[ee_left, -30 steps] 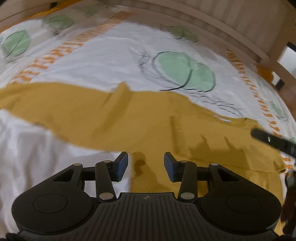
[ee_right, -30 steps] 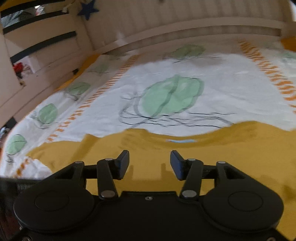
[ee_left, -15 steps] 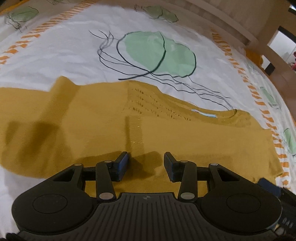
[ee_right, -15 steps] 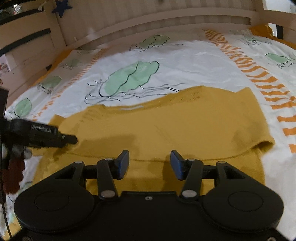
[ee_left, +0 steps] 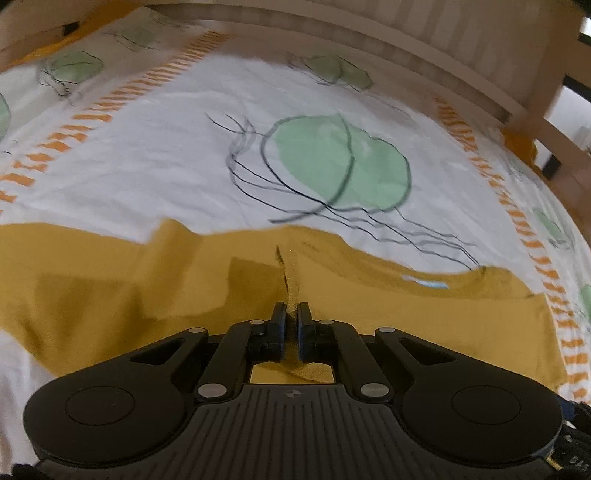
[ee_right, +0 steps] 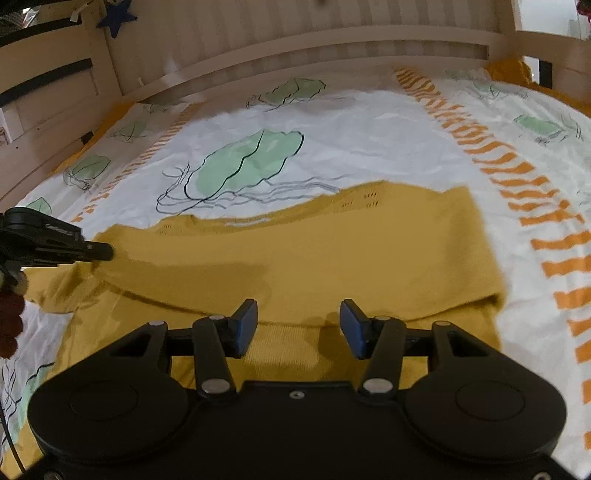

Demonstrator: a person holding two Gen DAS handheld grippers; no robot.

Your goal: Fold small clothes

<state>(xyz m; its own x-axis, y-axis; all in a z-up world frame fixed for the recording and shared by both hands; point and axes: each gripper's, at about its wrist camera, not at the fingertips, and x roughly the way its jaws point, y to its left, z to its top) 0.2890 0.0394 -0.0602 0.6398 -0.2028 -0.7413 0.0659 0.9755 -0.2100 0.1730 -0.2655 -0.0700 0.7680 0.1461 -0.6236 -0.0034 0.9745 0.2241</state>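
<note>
A mustard-yellow knit top (ee_left: 369,306) lies spread on the bed, its neckline with a pale blue label toward the far side. My left gripper (ee_left: 291,314) is shut on a pinched ridge of the top's fabric. In the right wrist view the same top (ee_right: 332,251) lies partly folded, one layer over another. My right gripper (ee_right: 297,321) is open and empty just above the top's near part. The left gripper also shows in the right wrist view (ee_right: 99,252), at the top's left side.
The bed sheet (ee_left: 184,155) is white with green leaf prints and orange striped bands. A pale wooden bed frame (ee_right: 295,40) runs along the far side and the left. A blue star (ee_right: 116,18) hangs on the frame.
My left gripper has closed on a fold of the yellow top; it was open half a second ago. My right gripper stays open and has shifted little over the top.
</note>
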